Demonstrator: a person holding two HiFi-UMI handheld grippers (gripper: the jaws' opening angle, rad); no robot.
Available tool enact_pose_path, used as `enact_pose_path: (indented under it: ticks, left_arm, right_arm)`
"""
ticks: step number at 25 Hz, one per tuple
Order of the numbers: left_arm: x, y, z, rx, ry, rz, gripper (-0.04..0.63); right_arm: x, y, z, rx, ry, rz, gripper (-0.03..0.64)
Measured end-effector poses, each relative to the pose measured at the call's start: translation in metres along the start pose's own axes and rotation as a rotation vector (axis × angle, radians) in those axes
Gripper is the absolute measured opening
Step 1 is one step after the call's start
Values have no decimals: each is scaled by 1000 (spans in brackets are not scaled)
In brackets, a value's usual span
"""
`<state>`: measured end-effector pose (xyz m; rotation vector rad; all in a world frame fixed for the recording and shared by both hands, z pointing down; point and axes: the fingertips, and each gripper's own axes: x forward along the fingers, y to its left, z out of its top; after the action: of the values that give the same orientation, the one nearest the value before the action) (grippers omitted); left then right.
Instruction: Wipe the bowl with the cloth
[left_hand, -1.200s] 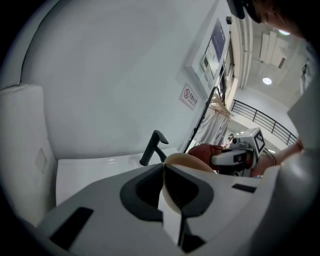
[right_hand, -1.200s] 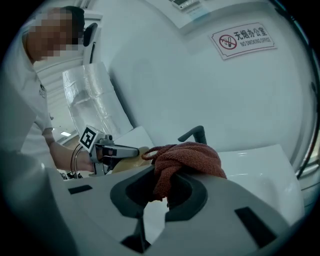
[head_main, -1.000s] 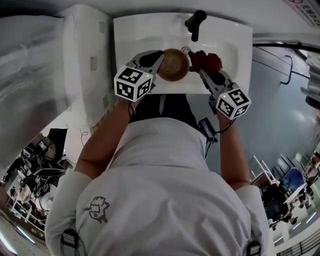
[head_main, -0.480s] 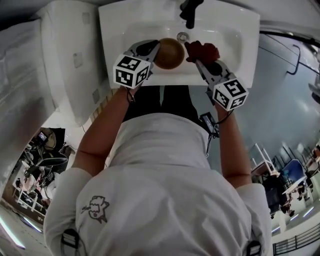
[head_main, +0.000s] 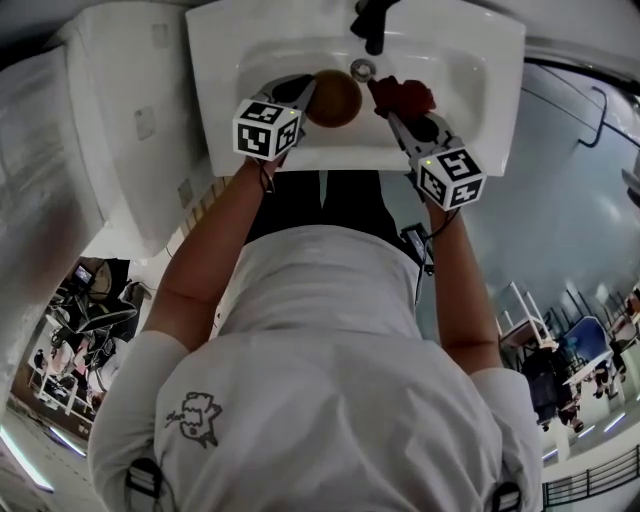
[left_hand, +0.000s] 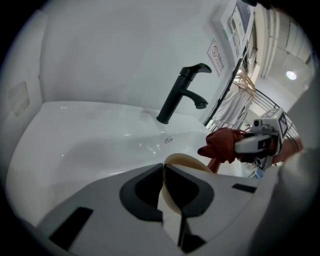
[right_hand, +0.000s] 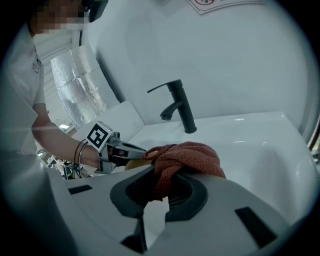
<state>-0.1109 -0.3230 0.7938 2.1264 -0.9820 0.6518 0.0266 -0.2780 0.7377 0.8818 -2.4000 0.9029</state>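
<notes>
Over sink (head_main: 350, 160), left claw (head_main: 308, 95) grips tilted bowl (head_main: 337, 98) by rim.

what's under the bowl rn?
The white sink, with the drain just beyond. The bowl, pinched at its rim by the left hand-held gripper, covers the basin floor beneath it, so contact can't be told.
</notes>
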Motion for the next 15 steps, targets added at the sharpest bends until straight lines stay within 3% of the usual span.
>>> enact_pose_path:
  ticks: [4,15]
  left_arm:
    - [23,6,-8,44,2,9,25]
    - [58,30,-38,12,75,67,25]
  right_arm:
    - [2,-2,-2,-3,15,5,51]
    - [-4,-15,-7,38,1,8,51]
